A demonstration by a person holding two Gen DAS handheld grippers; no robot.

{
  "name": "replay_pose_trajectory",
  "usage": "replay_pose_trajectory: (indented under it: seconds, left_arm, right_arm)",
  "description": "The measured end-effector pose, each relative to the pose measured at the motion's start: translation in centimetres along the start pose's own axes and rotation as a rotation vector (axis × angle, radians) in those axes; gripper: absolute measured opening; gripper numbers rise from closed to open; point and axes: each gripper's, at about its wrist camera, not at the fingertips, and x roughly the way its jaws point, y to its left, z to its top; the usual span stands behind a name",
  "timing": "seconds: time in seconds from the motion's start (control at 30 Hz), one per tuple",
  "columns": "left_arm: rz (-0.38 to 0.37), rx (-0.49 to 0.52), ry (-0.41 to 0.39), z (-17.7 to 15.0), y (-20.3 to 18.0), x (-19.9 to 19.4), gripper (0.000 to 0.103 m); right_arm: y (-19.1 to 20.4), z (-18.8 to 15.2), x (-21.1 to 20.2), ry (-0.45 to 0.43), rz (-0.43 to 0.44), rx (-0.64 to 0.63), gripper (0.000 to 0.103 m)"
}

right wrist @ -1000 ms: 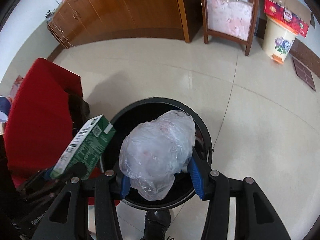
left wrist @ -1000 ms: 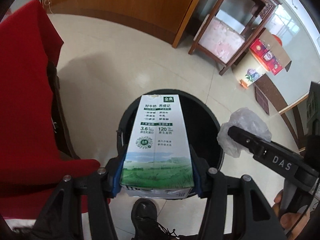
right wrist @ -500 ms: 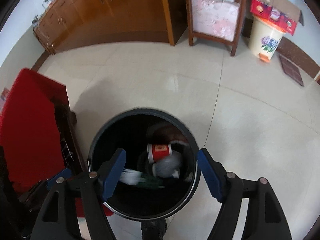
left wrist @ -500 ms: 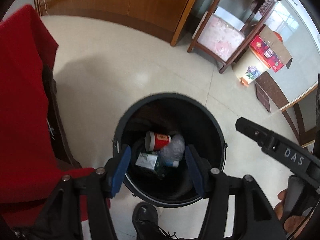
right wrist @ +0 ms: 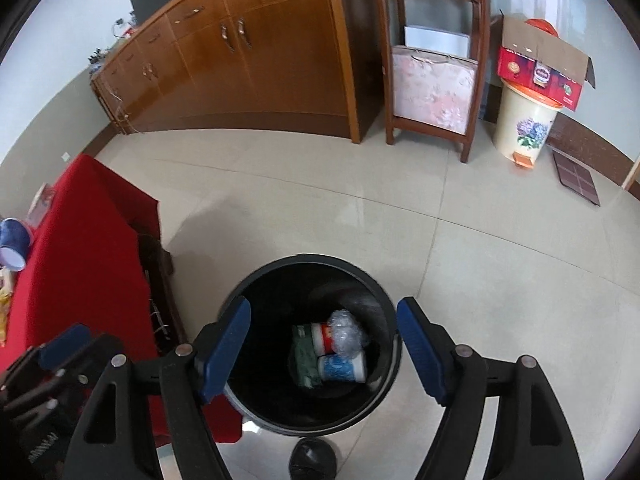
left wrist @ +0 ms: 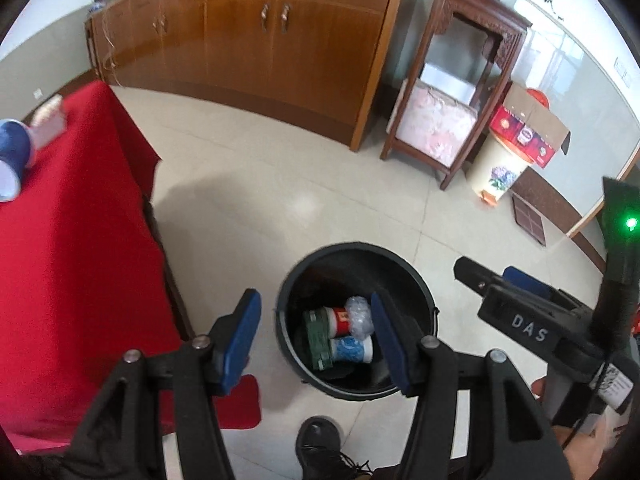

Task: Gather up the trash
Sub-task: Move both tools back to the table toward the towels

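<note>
Trash now lies at the bottom of the round black plastic bin (right wrist: 276, 412) on the pale tiled floor (right wrist: 500, 280): the green-and-white milk carton (right wrist: 304, 358) we held a second ago and the crumpled clear plastic bag (right wrist: 344, 330) rest beside two paper cups. We hold the right gripper (right wrist: 324, 354) wide and empty, its jaws having just been opening, and the left gripper (left wrist: 316, 338) parted and empty above the bin, so both drops look finished and we judge more litter comes next.

Left gripper (left wrist: 316, 336) and right gripper (right wrist: 324, 344), jaws apart, empty.
</note>
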Motion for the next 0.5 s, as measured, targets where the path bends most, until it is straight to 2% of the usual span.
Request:
replay_pose_trajectory:
  seconds: [0.17, 0.3, 0.5]
  left_arm:
    - [0.038, -0.044, -0.060, 0.1, 2.2, -3.4, 0.062]
    - [0.085, -0.086, -0.128, 0.0, 4.7, -6.7, 0.065]
    - [0.176, -0.146, -0.208, -0.5, 8.3, -10.6, 0.070]
  right_arm:
    - [2.5, -0.4, -2.3, -0.050, 0.070, -0.024, 0.079]
    - [5.7, -0.4, -4.3, -0.114, 0.131, -0.069, 0.085]
    - [12.4, -0.8, -6.5, -0.171, 0.226, -0.172, 0.087]
